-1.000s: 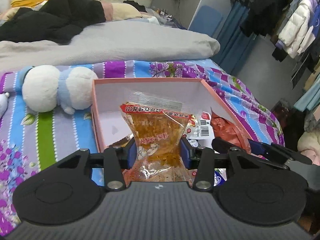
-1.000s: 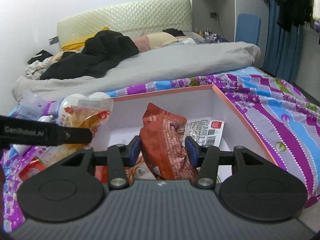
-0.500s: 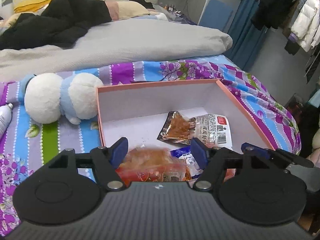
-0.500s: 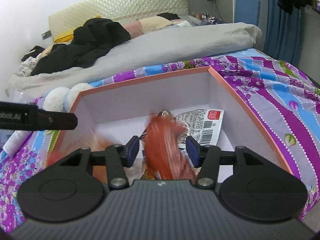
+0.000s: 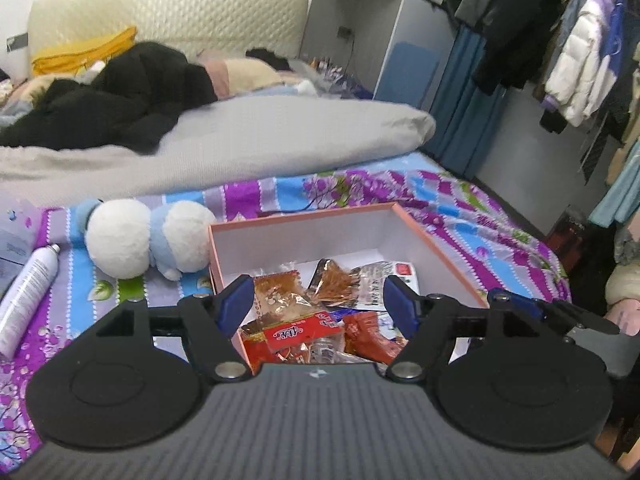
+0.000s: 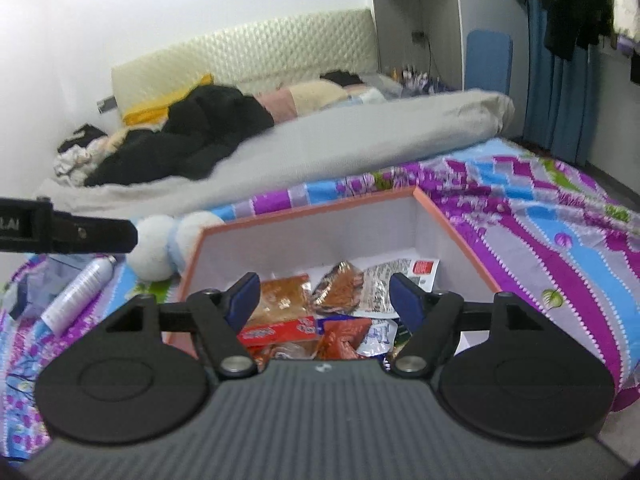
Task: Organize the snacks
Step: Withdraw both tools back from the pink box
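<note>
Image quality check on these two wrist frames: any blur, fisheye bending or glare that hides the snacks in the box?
Left wrist view: snack packets in the pink box read clearly; wardrobe lines bow at the edges, corners darken. Right wrist view: the bedding behind is smeared, the packets slightly soft, and the white wall looks washed out. No glare hides the snacks.

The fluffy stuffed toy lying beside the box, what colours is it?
The fluffy stuffed toy is white with pale blue parts, clearest in the left wrist view.
</note>
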Action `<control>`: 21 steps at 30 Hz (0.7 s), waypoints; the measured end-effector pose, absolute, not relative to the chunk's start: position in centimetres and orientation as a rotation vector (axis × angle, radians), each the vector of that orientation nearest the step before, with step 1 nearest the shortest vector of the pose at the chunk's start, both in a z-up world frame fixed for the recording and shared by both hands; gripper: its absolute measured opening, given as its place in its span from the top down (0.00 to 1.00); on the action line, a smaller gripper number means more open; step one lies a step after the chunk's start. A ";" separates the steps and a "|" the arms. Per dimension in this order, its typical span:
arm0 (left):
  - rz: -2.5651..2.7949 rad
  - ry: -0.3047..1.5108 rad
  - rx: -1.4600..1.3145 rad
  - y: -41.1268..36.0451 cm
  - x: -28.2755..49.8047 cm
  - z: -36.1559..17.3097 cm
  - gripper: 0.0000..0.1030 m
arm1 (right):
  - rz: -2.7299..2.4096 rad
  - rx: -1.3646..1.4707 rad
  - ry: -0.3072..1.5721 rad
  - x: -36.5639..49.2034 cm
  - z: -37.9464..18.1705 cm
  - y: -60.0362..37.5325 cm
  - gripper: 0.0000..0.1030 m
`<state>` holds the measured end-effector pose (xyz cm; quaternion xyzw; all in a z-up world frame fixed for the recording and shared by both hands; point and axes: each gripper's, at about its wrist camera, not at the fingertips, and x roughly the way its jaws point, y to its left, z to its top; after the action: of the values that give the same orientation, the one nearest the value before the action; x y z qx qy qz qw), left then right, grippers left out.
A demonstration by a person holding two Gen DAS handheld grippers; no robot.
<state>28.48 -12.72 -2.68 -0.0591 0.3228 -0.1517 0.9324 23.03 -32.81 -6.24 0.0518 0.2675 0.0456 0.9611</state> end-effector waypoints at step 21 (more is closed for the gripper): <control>-0.322 0.523 -0.124 -8.8 11.2 3.7 0.02 | 0.098 0.096 0.389 9.3 0.8 -31.0 0.11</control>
<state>11.19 -8.80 3.74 -0.0610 0.2570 -0.1584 0.9514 9.29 -31.05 0.76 0.0478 0.1931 0.0489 0.9788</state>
